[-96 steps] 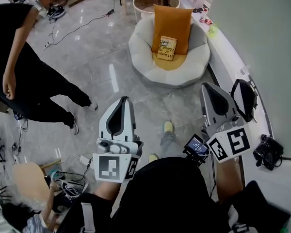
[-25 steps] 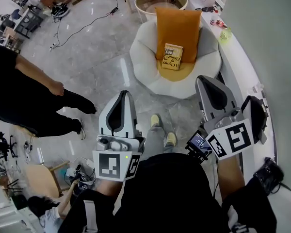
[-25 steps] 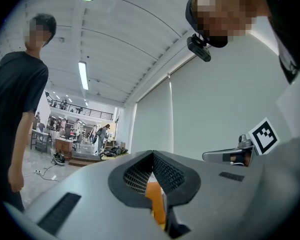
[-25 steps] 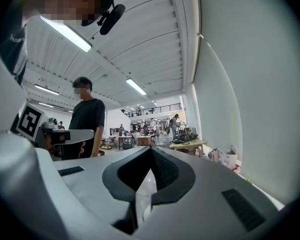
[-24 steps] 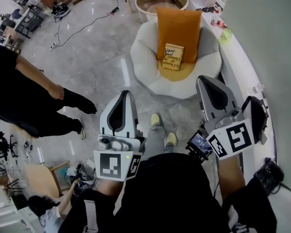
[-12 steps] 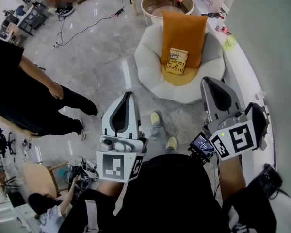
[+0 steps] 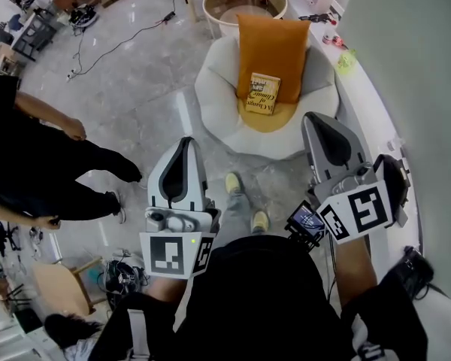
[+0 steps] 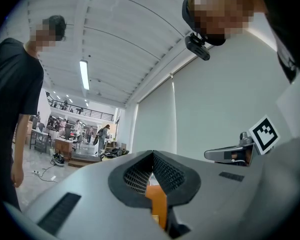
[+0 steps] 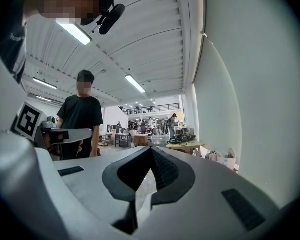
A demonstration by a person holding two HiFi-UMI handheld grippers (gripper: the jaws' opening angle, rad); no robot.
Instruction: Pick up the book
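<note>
The person is walking toward the white round armchair (image 7: 218,104). Compared with a few seconds ago, it is sitting larger and lower in the head view, so the approach is under way but the reach has not begun. The yellow book (image 7: 261,94) is leaning at 12 o'clock against the upright orange cushion (image 7: 274,43) on the seat, unmoved and well apart from both tools.

The left gripper (image 7: 183,147) is pointing ahead at 11 o'clock and the right gripper (image 7: 318,123) at 1 o'clock. Both are keeping their jaws pressed together with nothing between them, so one will probably need to open before it nears the book.

The bystander in black (image 7: 30,164) has been shifting about at 9 o'clock. The grey polished stone floor (image 7: 150,89) is reflecting the ceiling lights, with a cable (image 7: 113,47) trailing toward 10 o'clock. A round side table (image 7: 210,2) is standing behind the chair, and a white curved ledge (image 7: 364,104) is running along the wall at 2 o'clock.
</note>
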